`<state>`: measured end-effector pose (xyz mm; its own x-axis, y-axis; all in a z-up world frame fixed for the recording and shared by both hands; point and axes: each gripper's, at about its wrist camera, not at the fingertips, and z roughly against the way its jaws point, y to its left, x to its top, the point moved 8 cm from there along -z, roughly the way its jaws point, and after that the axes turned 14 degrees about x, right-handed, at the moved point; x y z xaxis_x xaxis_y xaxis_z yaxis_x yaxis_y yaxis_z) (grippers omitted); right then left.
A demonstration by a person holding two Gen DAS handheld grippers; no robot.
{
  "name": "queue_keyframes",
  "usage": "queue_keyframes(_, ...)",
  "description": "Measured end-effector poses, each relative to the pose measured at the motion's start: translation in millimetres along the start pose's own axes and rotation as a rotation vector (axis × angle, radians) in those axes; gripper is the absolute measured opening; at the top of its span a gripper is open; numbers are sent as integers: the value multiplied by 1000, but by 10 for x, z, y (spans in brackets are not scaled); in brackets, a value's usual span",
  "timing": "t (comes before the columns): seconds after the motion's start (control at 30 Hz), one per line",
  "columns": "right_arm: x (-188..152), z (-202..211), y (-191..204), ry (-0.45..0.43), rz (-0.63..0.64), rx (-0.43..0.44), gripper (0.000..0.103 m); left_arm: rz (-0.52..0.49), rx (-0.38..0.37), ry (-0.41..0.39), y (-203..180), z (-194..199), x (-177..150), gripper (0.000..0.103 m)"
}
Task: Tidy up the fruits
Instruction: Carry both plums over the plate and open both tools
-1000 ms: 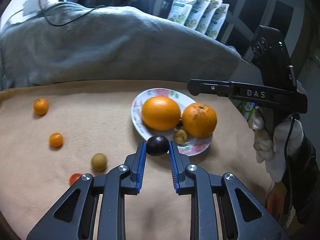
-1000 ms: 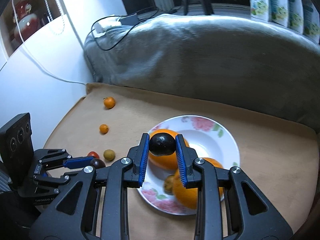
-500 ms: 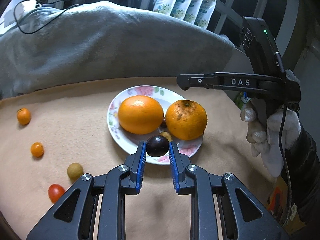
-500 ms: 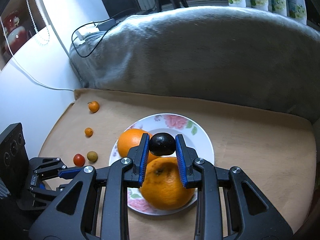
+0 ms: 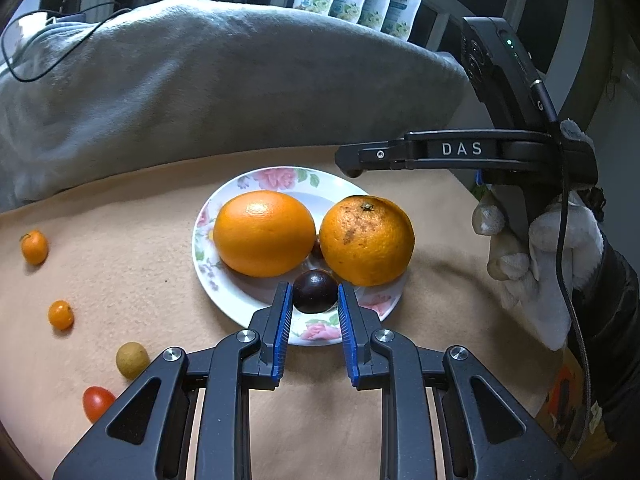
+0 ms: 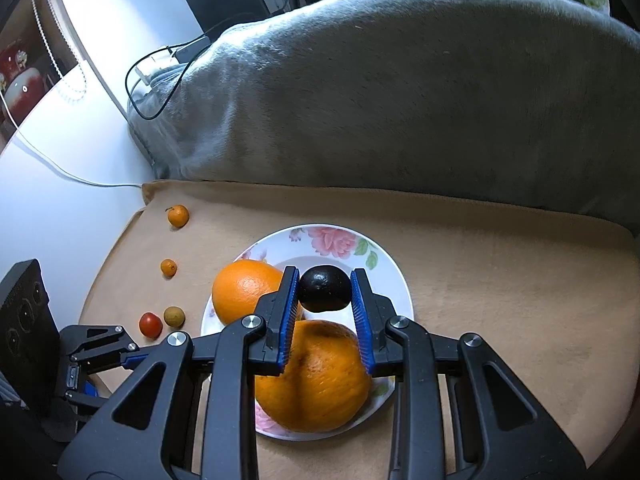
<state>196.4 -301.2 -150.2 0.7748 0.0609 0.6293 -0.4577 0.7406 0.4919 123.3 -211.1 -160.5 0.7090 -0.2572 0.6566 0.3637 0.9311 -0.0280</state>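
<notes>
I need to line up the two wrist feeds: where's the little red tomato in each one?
Left wrist view: the red tomato sits low at the left edge on the tan cloth, just below the yellow-green fruit.
Right wrist view: the same tomato lies left of centre, immediately left of that fruit, above the left gripper's body.
Shared landmark: the floral plate, to the tomato's right in both views.

left gripper (image 5: 314, 300) jaws grip dark fruit (image 5: 315, 290) | over plate (image 5: 240, 300) rim | contact with plate unclear
</notes>
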Motion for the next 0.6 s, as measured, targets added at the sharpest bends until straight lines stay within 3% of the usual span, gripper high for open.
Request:
queue_keyframes(0.5, 16, -19, 1, -2, -16, 27, 28, 7, 13, 2, -75, -89, 50, 22)
queue_keyframes(0.6, 10, -33, -3, 0, -21, 28, 34, 7, 13, -2, -91, -106, 67, 22)
